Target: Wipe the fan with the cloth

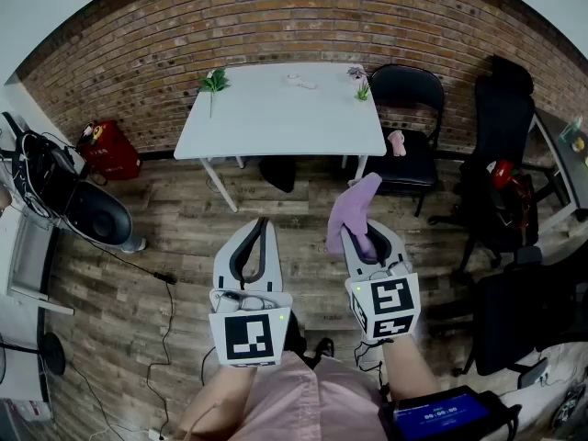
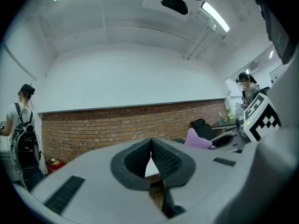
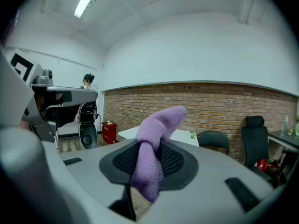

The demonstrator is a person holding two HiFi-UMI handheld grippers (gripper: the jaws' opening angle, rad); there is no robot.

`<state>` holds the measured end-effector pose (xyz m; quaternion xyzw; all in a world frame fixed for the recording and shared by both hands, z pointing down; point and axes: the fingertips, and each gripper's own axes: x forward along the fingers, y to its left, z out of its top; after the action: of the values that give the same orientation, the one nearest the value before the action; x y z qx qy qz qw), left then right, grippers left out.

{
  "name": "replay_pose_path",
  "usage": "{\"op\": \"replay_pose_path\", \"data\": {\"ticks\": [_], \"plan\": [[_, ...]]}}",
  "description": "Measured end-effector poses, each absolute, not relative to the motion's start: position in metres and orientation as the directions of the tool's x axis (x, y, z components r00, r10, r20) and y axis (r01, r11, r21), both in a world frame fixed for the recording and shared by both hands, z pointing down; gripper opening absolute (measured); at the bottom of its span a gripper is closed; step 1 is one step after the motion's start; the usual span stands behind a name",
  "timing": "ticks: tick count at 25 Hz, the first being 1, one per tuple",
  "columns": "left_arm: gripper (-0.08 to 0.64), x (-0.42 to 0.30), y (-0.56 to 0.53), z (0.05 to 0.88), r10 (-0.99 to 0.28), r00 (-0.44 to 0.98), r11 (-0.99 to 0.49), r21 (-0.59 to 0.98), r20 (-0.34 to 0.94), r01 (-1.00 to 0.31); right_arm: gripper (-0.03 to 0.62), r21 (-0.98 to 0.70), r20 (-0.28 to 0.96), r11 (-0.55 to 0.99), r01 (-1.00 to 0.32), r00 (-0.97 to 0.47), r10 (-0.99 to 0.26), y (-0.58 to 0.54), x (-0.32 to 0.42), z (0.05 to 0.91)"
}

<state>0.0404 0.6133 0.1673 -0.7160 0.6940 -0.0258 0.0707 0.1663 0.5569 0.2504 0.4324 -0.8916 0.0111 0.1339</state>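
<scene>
Brick wall [image 1: 276, 16] closes the room at twelve o'clock; plank floor [image 1: 184, 228] covers the centre of the head view.

White table [image 1: 276, 108] stands against the wall at twelve o'clock. Two small green plants sit on it, one [image 1: 214, 81] at its eleven o'clock corner and one [image 1: 363, 90] at its one o'clock corner; whether they are potted cannot be told.

Black chair [image 1: 409, 90] stands at one o'clock, just beside the table. A small pink item [image 1: 397, 141] lies on its seat.

Red box-like object [image 1: 110, 150] sits at ten o'clock, at the foot of the wall; its contents are not visible. A dark rounded appliance [image 1: 92, 214] stands at nine o'clock; its type cannot be confirmed.

Left gripper [image 1: 260, 223], at six o'clock: jaws closed pad to pad, nothing between them.

Right gripper [image 1: 367, 237], at five o'clock: jaws clamped on the purple cloth [image 1: 354, 211]. The cloth stands up out of the jaws towards twelve o'clock, with a short end hanging below.
</scene>
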Motion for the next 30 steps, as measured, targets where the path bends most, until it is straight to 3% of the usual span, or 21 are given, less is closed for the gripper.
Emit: {"op": "replay_pose_path", "data": {"ticks": [17, 30], "plan": [[0.012, 0.062, 0.612, 0.186, -1.0, 0.001, 0.002, -0.163, -0.017, -0.987, 0.109, 0.061, 0.252, 0.636, -0.769, -0.605, -0.756, 0.547, 0.192, 0.264], [0.012, 0.005, 0.466, 0.222, -0.999, -0.013, 0.007, -0.14, 0.041, -0.99, 0.109, 0.042, 0.299, 0.641, -0.766, -0.603, -0.74, 0.406, 0.146, 0.297]]}}
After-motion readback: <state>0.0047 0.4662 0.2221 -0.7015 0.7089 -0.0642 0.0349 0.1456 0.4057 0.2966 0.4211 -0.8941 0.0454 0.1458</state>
